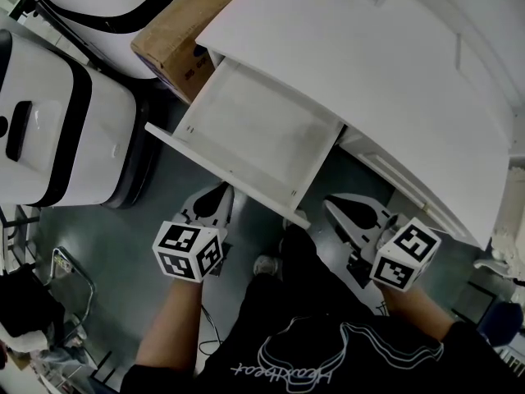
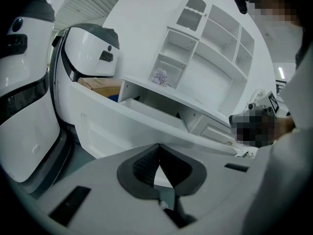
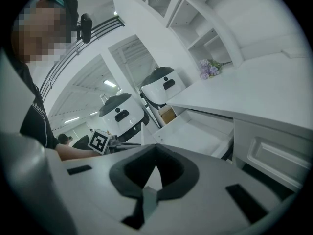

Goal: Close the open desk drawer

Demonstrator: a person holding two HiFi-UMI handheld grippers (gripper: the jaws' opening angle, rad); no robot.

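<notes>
Drawer (image 1: 254,130) open (white desk (image 1: 369,72)), L hand-held gripper (image 1: 224,190), R hand-held gripper (image 1: 330,203) both closed.

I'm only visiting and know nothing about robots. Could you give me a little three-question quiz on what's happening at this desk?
1. True or false: the drawer of the white desk is pulled out and looks empty.
2. Pick one: the left gripper is A) clamped on a cup, B) shut with nothing held, C) wide open.
3. Fill in: the flowers on the desktop are ____ in colour.
Key: 1 true; 2 B; 3 purple.
</notes>
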